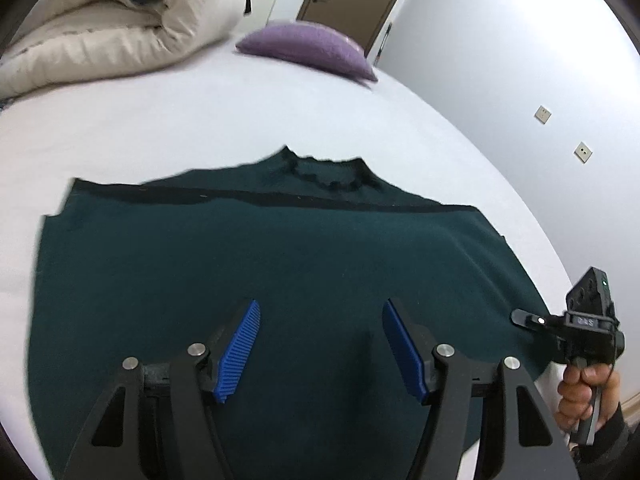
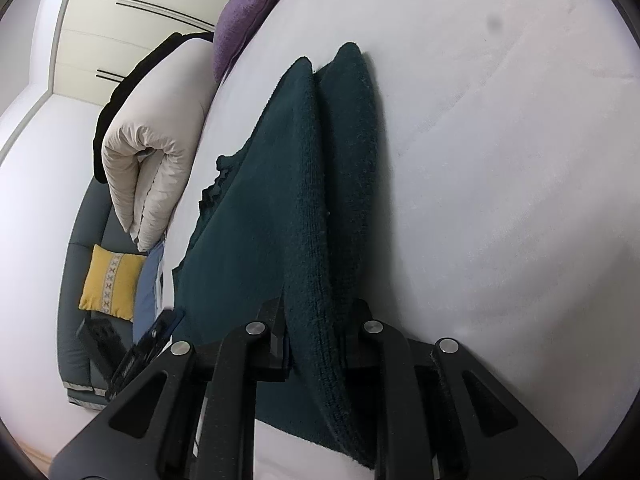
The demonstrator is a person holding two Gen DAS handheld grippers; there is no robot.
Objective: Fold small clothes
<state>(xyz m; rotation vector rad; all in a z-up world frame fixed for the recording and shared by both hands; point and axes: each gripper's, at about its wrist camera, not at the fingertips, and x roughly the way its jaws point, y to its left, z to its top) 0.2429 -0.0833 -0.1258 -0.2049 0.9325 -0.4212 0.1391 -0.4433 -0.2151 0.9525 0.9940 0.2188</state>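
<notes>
While one sweater [image 1: 280, 264] lies flat, two grippers: left gripper [image 1: 320, 344] open, right gripper [image 2: 320, 344] clamping its edge

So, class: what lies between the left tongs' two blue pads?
No thing is gripped: the left tongs stand open above the dark green sweater, and only its flat knit shows in the gap, in the left wrist view.

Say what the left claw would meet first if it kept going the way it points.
Most likely the dark green sweater spread flat on the white bed. The open left claw angles down over its middle; its height above the fabric is unclear.

No text can be read on anything.
</notes>
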